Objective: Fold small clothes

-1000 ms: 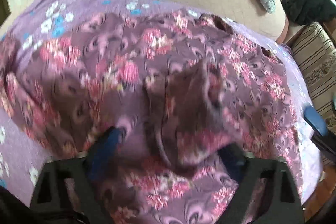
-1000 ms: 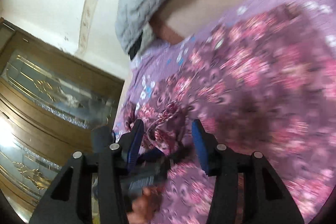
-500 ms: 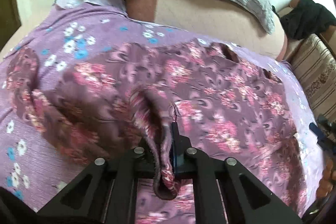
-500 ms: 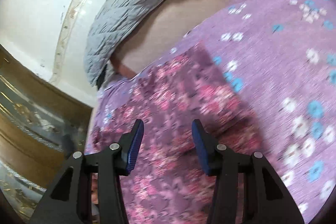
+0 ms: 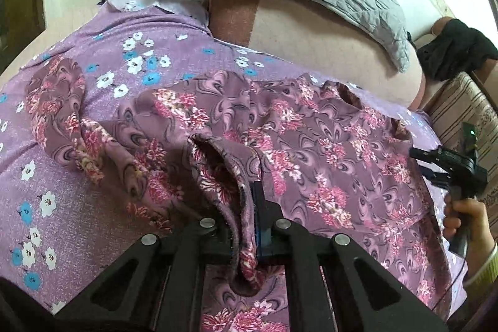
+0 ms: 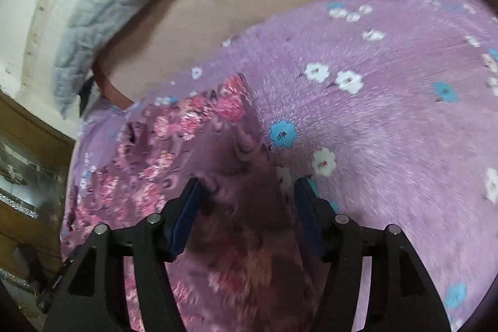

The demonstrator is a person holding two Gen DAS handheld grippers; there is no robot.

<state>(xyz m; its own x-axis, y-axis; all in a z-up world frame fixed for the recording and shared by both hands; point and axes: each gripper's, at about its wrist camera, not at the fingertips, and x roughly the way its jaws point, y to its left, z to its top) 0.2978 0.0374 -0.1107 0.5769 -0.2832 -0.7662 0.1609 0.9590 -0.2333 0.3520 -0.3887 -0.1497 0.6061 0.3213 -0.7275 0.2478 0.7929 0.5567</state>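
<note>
The left gripper is pinching the floral garment's hem at six o'clock on the bedspread; the right gripper – jaws just widening, empty – is straddling its corner. Next, likely: close, then fold.

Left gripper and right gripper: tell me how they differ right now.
The left gripper is shut on a raised fold of the floral garment; the right gripper is open, its jaws just widened, with a garment edge between them but not pinched. The left sits over the garment's middle; the right sits at its edge beside the purple bedsheet. Both have black frames with blue pads.
</note>
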